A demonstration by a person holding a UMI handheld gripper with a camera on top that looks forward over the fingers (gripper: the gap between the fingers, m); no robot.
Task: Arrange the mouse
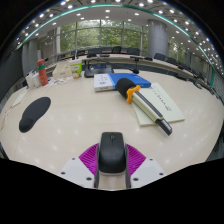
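- Mouse [112, 153]: I hold this smooth, rounded black shell clenched between the gripper [112, 163] pads, over the near edge of the tabletop [80, 115].
- Mouse pad [34, 112]: flat, dark, oval, at the left edge.
- Risk: I judge the glossy shell could slip in transit.
- Books [155, 100] and a yellow-handled tool [148, 103] lie toward the right edge, inviting collision.

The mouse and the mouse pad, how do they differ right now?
The mouse sits between the gripper fingers, whose pads press its sides; the mouse pad lies alone on the table, off to the left ahead. The mouse is compact and raised; the mouse pad is flat, wider and elongated. Both are black.
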